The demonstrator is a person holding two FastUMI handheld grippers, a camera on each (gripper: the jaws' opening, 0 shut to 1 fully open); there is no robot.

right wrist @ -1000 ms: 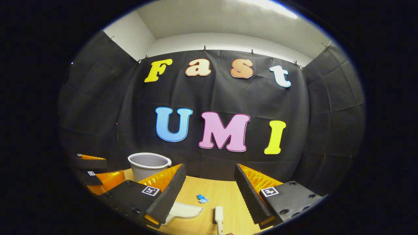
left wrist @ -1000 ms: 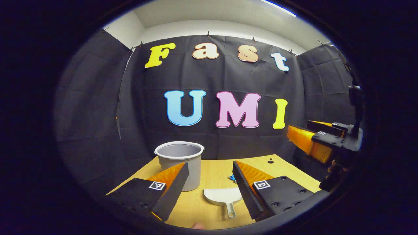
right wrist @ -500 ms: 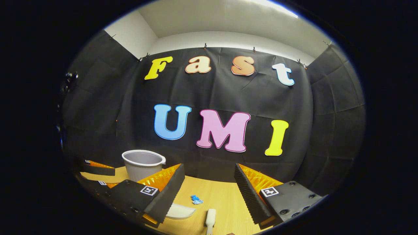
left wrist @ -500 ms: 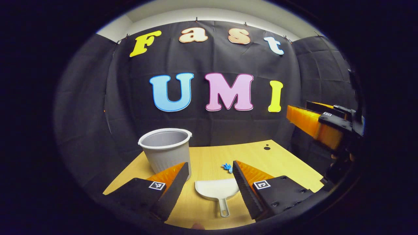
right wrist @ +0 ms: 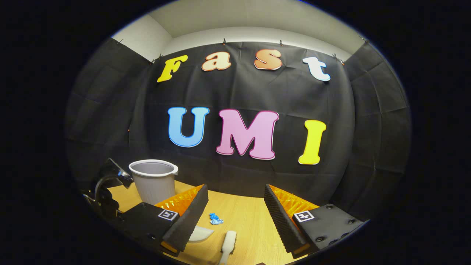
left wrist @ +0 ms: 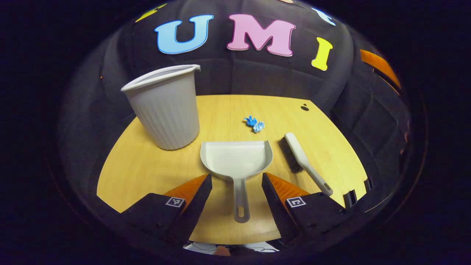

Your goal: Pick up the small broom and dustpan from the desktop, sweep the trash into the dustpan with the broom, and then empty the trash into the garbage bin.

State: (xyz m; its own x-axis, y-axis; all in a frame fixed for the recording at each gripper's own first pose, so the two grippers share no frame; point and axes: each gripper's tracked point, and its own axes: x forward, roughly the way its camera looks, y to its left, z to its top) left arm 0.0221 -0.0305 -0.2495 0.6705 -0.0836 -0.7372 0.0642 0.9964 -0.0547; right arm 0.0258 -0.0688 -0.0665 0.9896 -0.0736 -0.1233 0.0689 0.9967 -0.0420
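A white dustpan (left wrist: 235,160) lies flat on the wooden desktop (left wrist: 147,173), handle toward me. My left gripper (left wrist: 236,180) hangs open just above it, one finger on each side of the handle, touching nothing. A white small broom (left wrist: 303,162) with dark bristles lies to the right of the pan. Blue crumpled trash (left wrist: 254,123) sits just beyond both. In the right gripper view, my right gripper (right wrist: 235,191) is open and empty above the desk, with the broom (right wrist: 228,244) below it, the trash (right wrist: 215,219) ahead and the dustpan's edge (right wrist: 200,233) beside its left finger.
A grey ribbed garbage bin (left wrist: 165,106) stands upright at the back left of the desk, and the right gripper view has this bin (right wrist: 152,180) at its left. A small dark hole (left wrist: 304,107) marks the desk's far right. The black cloth wall closes the back.
My left gripper has tipped downward and dropped toward the dustpan, so the handle now lies between its fingers. The right gripper shifted slightly. Both stayed open.
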